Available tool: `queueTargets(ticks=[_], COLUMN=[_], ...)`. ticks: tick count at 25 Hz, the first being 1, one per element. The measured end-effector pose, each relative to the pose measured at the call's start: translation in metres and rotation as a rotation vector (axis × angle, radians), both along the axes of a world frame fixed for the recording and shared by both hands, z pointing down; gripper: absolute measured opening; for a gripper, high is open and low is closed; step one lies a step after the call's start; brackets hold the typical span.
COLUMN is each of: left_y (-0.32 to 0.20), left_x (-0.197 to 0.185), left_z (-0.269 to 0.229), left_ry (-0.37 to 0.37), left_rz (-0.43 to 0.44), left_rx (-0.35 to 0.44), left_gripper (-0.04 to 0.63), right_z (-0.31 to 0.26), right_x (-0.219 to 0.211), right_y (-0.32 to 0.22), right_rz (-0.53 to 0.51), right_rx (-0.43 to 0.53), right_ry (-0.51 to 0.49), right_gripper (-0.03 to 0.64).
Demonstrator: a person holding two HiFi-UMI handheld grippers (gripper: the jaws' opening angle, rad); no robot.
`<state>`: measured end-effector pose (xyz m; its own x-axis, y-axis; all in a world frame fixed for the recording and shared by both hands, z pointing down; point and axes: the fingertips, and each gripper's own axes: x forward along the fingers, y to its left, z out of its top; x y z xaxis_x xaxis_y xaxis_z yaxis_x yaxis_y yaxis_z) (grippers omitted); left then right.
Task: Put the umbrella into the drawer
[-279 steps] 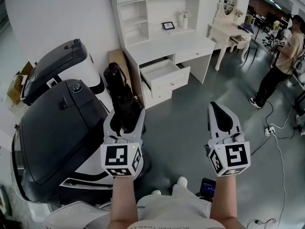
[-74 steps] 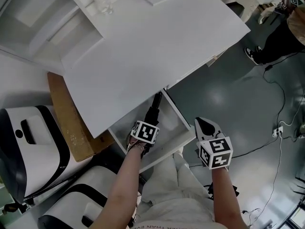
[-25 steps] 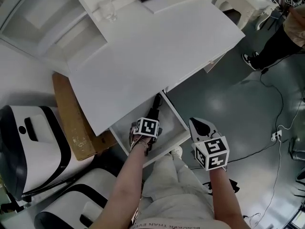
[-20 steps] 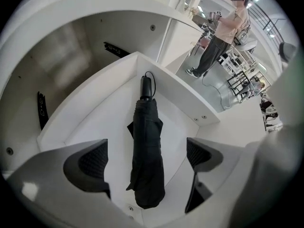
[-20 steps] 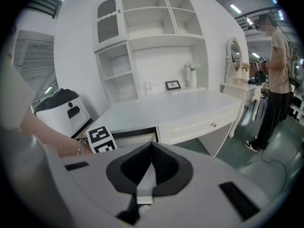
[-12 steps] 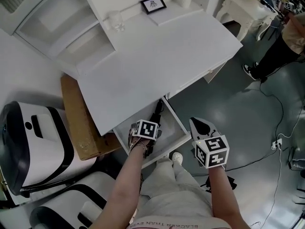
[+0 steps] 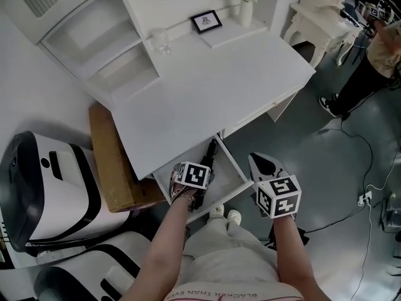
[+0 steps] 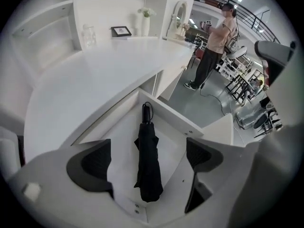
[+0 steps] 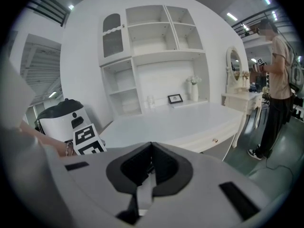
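A head view looks steeply down on a white desk with one drawer pulled open towards the person. A folded black umbrella lies flat on the drawer floor. Its handle and wrist loop point to the far end, under the desk edge, and its tip sits close to the near front panel.

The left gripper hangs just above the drawer. Its claw is spread wide, one jaw on each side of the umbrella and neither touching it, so the umbrella appears to be let go. The right gripper is held to the right of the drawer, near its front corner. Its claw is pressed together with nothing in it.

The umbrella seems to be in place, and the drawer is open.

Things could go wrong from here. If the left gripper lifts out at a slant, a jaw could catch the loose fabric folds and drag the umbrella up or askew. If the drawer is pushed in while that gripper is low inside it, the gripper could hit the desk edge. A raised umbrella could also jam there.
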<state>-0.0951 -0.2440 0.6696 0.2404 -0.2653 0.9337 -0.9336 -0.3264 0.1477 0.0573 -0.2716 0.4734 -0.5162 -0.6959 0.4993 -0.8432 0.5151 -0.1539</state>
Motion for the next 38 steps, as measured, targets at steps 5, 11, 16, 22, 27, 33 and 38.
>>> queueTargets(ticks=[5, 11, 16, 22, 27, 33, 38], left_y=[-0.008, -0.025, -0.035, -0.051, -0.058, -0.063, -0.061], left_x=[-0.005, -0.011, -0.012, -0.016, -0.017, -0.008, -0.013], left_z=[-0.028, -0.075, -0.115, -0.178, -0.219, -0.273, -0.315], left_ry=[0.005, -0.005, 0.052, 0.090, 0.111, 0.206, 0.260], left_rz=[-0.010, -0.036, -0.075, -0.089, -0.085, -0.057, -0.057], left_rx=[0.074, 0.221, 0.339, 0.513, 0.621, 0.782, 0.933], left_gripper=[0.499, 0.497, 0.495, 0.492, 0.492, 0.476, 0.385], right_z=[-0.017, -0.041, -0.063, -0.080, -0.098, -0.133, -0.168], right_x=[-0.004, -0.003, 0.000, 0.005, 0.007, 0.014, 0.016], right_y=[-0.004, -0.010, -0.016, -0.019, -0.022, -0.023, -0.019], right_rz=[-0.008, -0.021, -0.025, -0.026, -0.020, -0.020, -0.033], right_rx=[0.043, 0.105, 0.159, 0.194, 0.238, 0.315, 0.418], right_ry=[-0.004, 0.000, 0.004, 0.007, 0.002, 0.018, 0.032], right_gripper=[0.008, 0.008, 0.008, 0.008, 0.008, 0.008, 0.008])
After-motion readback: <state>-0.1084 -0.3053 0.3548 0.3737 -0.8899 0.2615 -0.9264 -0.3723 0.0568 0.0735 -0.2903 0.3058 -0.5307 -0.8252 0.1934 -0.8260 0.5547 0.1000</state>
